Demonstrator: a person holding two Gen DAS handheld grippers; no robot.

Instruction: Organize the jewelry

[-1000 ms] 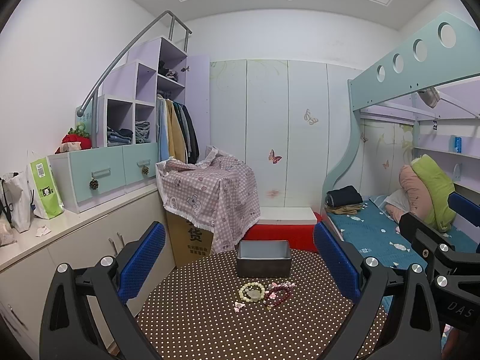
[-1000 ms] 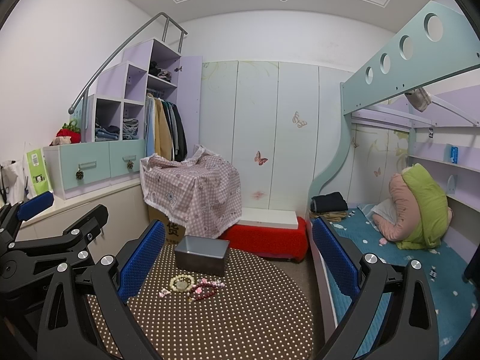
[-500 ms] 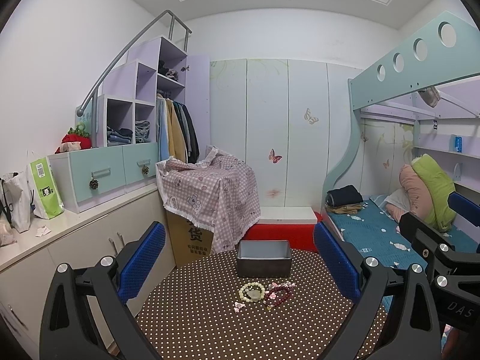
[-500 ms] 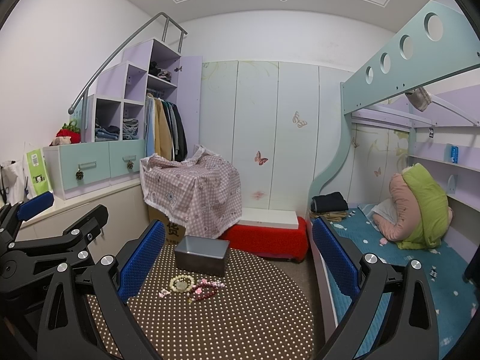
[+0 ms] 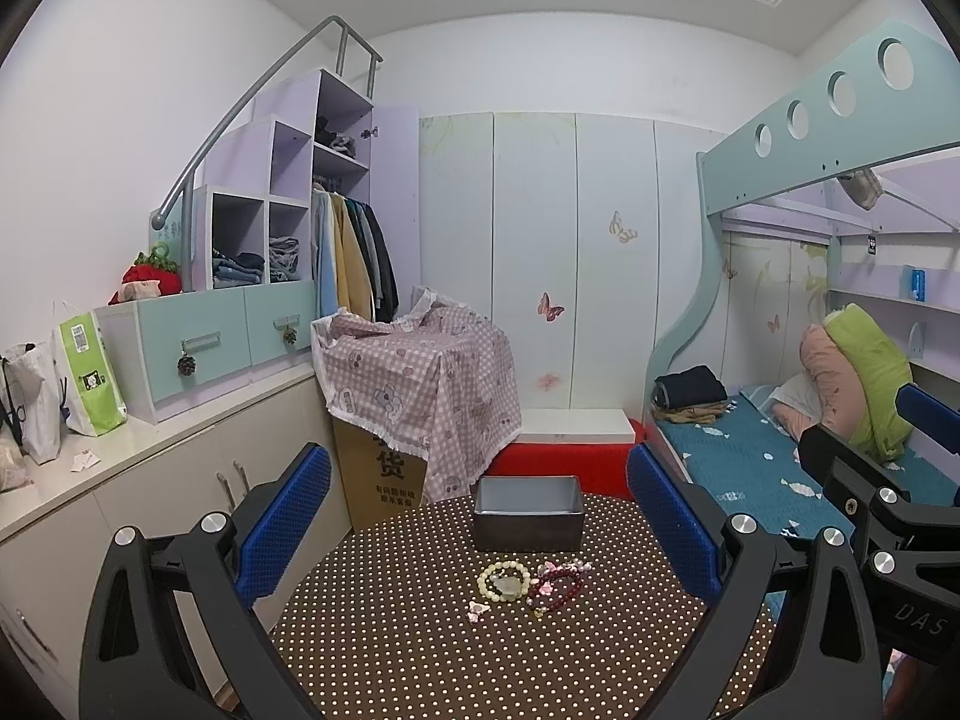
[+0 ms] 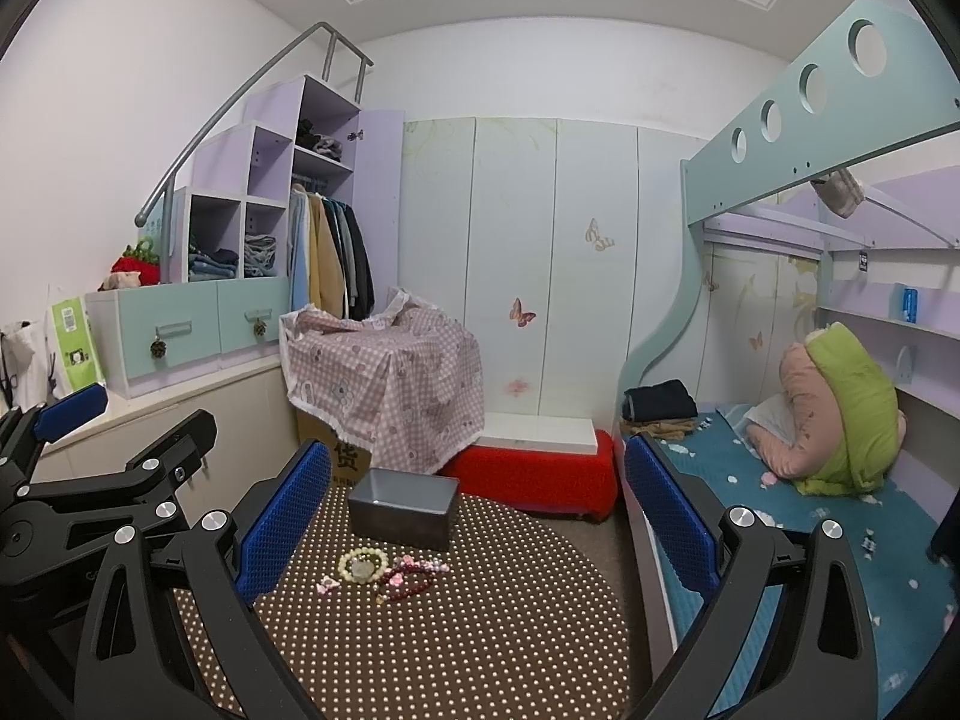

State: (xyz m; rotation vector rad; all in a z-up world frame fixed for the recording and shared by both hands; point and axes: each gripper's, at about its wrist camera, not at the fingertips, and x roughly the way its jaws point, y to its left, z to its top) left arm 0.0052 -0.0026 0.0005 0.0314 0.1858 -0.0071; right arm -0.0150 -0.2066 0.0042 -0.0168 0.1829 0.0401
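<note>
A round table [image 5: 420, 648] with a brown dotted cloth carries an open grey box [image 5: 528, 513] at its far side. In front of the box lie a pale green bead bracelet [image 5: 504, 581], a dark red bead bracelet [image 5: 557, 587] and a small pink piece [image 5: 477, 609]. The right wrist view shows the same box [image 6: 403, 509] and bracelets [image 6: 384, 570]. My left gripper [image 5: 477, 516] hangs open above the table's near side, nothing between its blue pads. My right gripper [image 6: 477, 516] is open and empty too, further right, and also shows at the left wrist view's right edge [image 5: 888, 480].
A box draped in pink checked cloth [image 5: 420, 384] and a red bench [image 5: 564, 456] stand beyond the table. White cabinets with bags [image 5: 90, 378] run along the left. A bunk bed with blue bedding [image 5: 744, 456] fills the right side.
</note>
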